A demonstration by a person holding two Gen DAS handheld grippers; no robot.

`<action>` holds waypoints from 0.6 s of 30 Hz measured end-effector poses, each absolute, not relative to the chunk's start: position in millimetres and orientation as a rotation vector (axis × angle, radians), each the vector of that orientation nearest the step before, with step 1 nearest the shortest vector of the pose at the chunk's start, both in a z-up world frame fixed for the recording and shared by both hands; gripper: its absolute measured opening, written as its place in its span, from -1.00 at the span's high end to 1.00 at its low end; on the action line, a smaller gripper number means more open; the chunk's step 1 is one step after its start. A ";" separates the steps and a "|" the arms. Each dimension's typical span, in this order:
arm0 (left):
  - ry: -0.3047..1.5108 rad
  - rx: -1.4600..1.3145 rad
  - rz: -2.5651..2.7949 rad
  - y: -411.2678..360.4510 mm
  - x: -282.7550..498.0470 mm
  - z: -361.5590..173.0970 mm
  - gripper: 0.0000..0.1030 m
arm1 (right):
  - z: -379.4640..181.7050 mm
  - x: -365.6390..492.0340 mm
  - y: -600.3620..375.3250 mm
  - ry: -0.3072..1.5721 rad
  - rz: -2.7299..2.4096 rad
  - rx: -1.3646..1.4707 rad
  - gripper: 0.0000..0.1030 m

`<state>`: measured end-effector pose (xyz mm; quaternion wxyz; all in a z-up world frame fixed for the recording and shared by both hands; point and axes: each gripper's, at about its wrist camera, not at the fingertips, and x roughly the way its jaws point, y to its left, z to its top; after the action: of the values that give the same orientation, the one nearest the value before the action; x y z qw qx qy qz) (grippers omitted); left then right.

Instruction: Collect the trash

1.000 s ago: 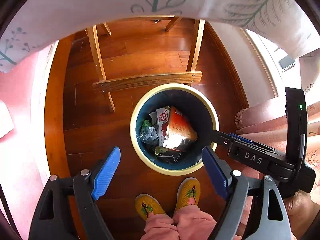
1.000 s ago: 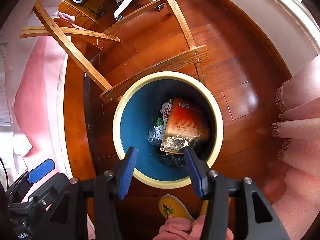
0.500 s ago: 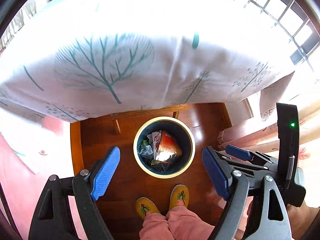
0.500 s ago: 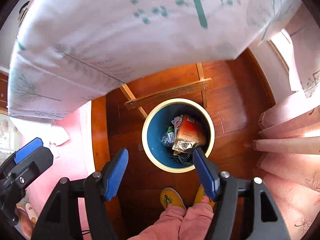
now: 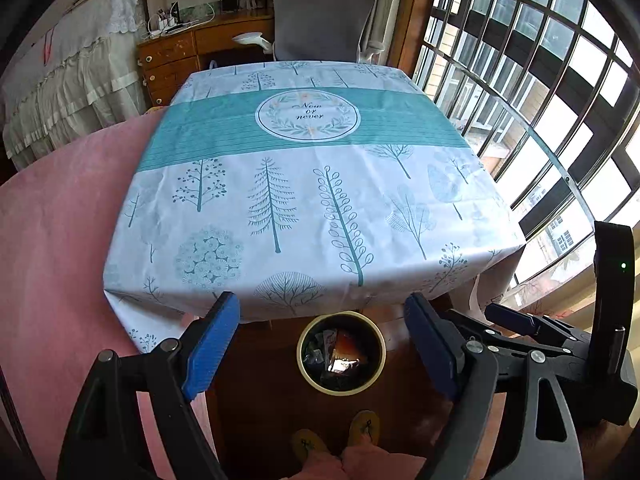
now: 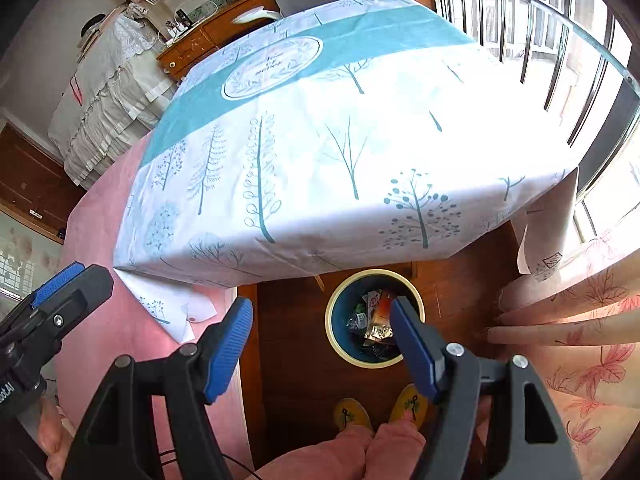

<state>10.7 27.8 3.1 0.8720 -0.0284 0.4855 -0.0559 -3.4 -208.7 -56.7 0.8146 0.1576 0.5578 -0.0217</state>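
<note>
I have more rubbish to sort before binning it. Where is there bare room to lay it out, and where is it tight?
The tablecloth is bare from the near edge back to the grey chair and across to the window bars. The floor strip between the bin and the yellow slippers is narrow. The bin itself is crowded with wrappers.

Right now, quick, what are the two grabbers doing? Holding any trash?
Left gripper: open, holding nothing.
Right gripper: jaws opening, nothing between them; the trash lies in the bin below.
</note>
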 end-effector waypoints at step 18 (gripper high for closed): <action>0.938 -0.047 0.029 39.9 -15.4 71.4 -0.61 | 73.3 -9.3 -172.8 0.943 -0.066 0.169 -0.40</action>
<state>-15.4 39.9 71.4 0.8916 -0.0228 0.4521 0.0140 -9.3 -172.8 73.3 0.8870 0.0812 0.4535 -0.0318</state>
